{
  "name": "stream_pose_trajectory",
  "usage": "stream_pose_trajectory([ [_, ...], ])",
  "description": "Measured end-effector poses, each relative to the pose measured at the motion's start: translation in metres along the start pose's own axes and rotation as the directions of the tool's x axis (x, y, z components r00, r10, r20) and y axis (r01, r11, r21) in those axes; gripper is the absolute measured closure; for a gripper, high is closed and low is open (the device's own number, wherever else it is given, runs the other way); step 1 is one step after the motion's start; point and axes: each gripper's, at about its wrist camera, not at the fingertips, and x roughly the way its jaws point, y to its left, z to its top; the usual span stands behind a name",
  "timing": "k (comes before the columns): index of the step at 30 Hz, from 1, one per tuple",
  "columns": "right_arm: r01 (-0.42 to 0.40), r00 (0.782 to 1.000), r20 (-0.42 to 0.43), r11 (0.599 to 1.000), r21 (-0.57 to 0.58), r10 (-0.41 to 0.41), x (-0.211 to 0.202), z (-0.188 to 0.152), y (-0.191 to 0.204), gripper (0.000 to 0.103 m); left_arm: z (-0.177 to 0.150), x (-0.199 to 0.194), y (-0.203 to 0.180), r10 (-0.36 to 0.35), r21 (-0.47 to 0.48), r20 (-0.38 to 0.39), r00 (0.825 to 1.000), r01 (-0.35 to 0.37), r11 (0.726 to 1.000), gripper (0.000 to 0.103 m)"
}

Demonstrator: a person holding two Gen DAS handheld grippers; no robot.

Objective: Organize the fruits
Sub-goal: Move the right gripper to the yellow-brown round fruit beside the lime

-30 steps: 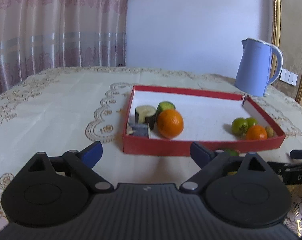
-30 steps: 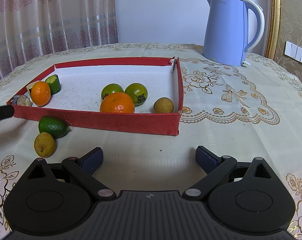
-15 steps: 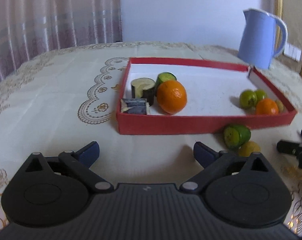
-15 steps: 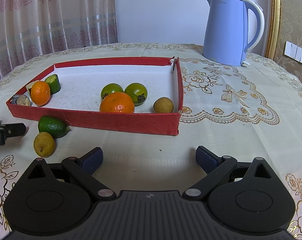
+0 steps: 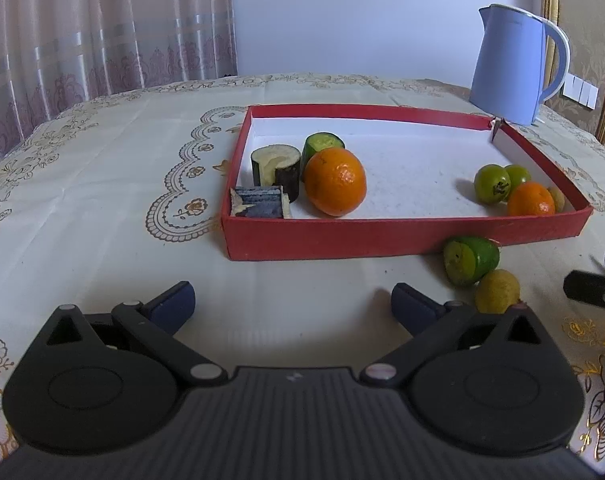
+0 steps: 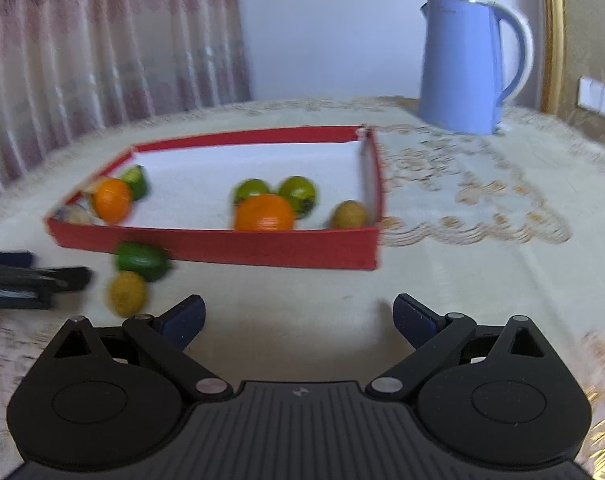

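left gripper [image 5: 292,300]: we see jaws spread, just opened wider, nothing between.
red cardboard tray [image 5: 382,236]: shallow, matte.
green cut fruit [image 5: 470,260]: outside near wall, touching it.
small yellow-brown round fruit [image 5: 496,291]: just nearer; may roll if we nudge it.
right gripper [image 6: 298,316]: spread, empty.

bench [image 5: 82,184]: carries everything
tray [image 5: 382,236]: mid-bench, just ahead of both claws
kettle [image 5: 510,68]: behind tray's far right corner, apart from it
tray near-left corner: block [image 5: 258,202] in the corner, cut chunk [image 5: 276,166] behind it, orange [image 5: 335,182] to their right, cucumber piece [image 5: 322,143] behind the orange
tray near-right corner: two round fruits [image 5: 492,184] side by side, second orange [image 5: 530,200] in front, small fruit [image 5: 557,198] at right wall
outside tray: cut fruit [image 5: 468,260] touching front wall, small round fruit [image 5: 496,290] just in front of it
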Motion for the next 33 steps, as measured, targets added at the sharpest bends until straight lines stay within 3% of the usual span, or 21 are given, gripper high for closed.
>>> stream_pose_trajectory([
  [2,-0.044,0.999,-0.008,0.999,-0.003,0.044,-0.002,-0.001,0.005,0.002,0.0,0.0,0.0,-0.002,-0.003,0.0,1.0,0.002,1.0,0.0],
  [14,-0.083,0.995,0.05,0.987,-0.136,0.091,-0.009,-0.003,0.055,0.006,-0.001,0.0,0.001,-0.004,-0.006,0.001,1.0,0.004,1.0,0.0],
  [19,-0.091,0.995,0.028,0.979,-0.181,0.097,0.0,0.0,0.071,0.032,-0.001,0.0,0.001,-0.006,-0.009,0.002,1.0,0.006,1.0,0.0],
  [24,-0.11,0.993,0.006,0.974,-0.198,0.114,0.007,0.002,0.079,0.036,-0.001,-0.002,0.007,0.012,-0.052,0.01,1.0,-0.012,0.999,0.0],
  [33,-0.119,0.993,-0.025,0.969,-0.216,0.116,0.02,0.003,0.088,0.061,-0.001,-0.003,0.008,0.011,-0.058,0.011,1.0,-0.01,0.998,0.0],
])
